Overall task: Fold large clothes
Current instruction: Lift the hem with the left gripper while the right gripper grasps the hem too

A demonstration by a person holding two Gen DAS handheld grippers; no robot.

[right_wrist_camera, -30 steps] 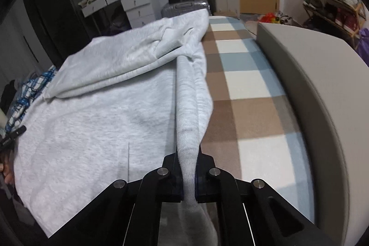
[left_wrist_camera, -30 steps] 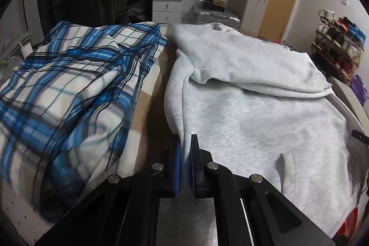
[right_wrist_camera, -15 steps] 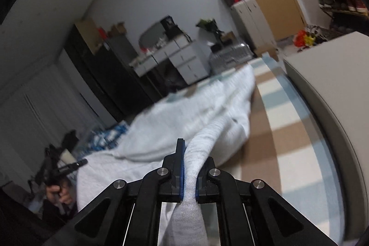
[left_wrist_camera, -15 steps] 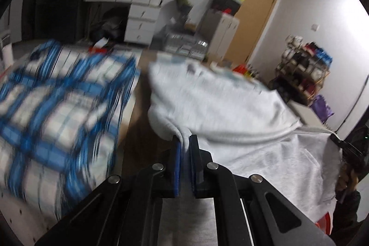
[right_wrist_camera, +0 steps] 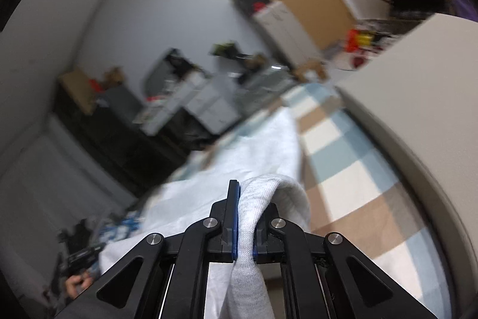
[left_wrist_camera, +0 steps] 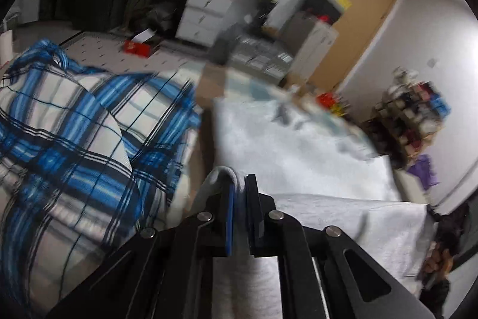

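A light grey sweatshirt [left_wrist_camera: 298,145] lies spread on the bed, blurred by motion. My left gripper [left_wrist_camera: 239,184] pinches a folded edge of it between its blue pads, lifted off the bed; its jaws are opening slightly, with the cloth still pressed between them. In the right wrist view the sweatshirt [right_wrist_camera: 239,157] stretches away to the left. The right gripper [right_wrist_camera: 248,193] holds a ribbed edge that arches over its right finger; its jaws are also opening a little around the cloth. Each view shows the other hand at its edge: [left_wrist_camera: 439,259], [right_wrist_camera: 74,283].
A blue and white plaid blanket [left_wrist_camera: 89,124] lies bunched to the left of the sweatshirt. The checked bed cover [right_wrist_camera: 343,145] shows to the right, bounded by a beige padded edge [right_wrist_camera: 418,109]. White drawers [left_wrist_camera: 203,11], a wooden door [left_wrist_camera: 358,20] and a shoe rack [left_wrist_camera: 418,115] stand beyond the bed.
Both grippers have lifted their sweatshirt edges off the bed, carried them forward over the garment and rolled. The views now tilt up toward the room, blurred.
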